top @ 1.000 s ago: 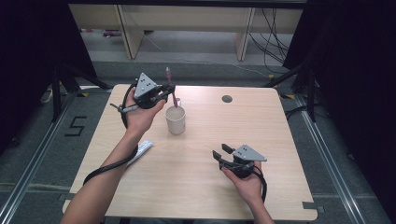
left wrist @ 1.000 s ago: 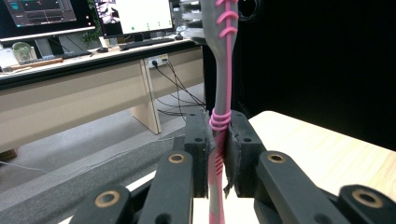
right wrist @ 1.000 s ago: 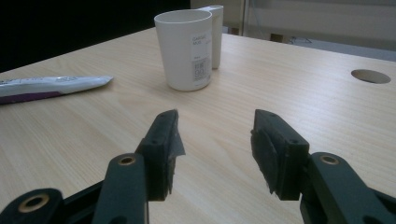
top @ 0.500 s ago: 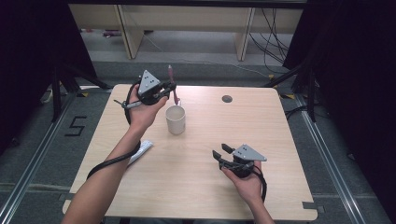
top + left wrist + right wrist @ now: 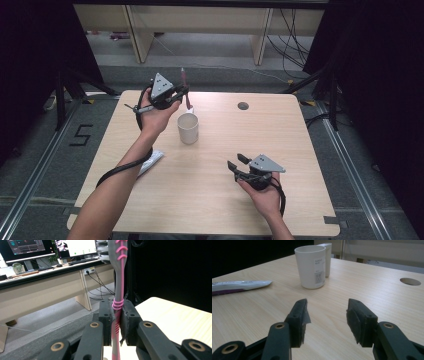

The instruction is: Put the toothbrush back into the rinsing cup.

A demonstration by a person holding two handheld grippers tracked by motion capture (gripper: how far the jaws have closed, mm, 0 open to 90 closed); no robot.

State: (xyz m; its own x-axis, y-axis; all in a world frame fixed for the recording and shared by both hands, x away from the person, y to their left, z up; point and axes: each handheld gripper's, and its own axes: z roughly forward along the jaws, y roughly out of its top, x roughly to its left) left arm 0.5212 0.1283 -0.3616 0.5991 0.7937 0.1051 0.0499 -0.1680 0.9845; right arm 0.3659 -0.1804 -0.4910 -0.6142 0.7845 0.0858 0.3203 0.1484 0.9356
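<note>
Nearest us, the right hand-held gripper (image 5: 239,165) rests on the pale wooden bench (image 5: 300,135), its 2 jaws spread apart with nothing between them. To the left, near the bench edge, we see a toothpaste tube (image 5: 239,286) lying flat. Farther on, a white cup (image 5: 188,128) stands upright mid-bench. Beyond it, we hold the left hand-held gripper (image 5: 184,93) raised above the bench, jaws clamped on a grey and pink toothbrush (image 5: 119,277) that points upright, bristle end up.

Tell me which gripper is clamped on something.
The left gripper: its jaws pinch the grey-and-pink toothbrush. The right gripper rests open.
</note>
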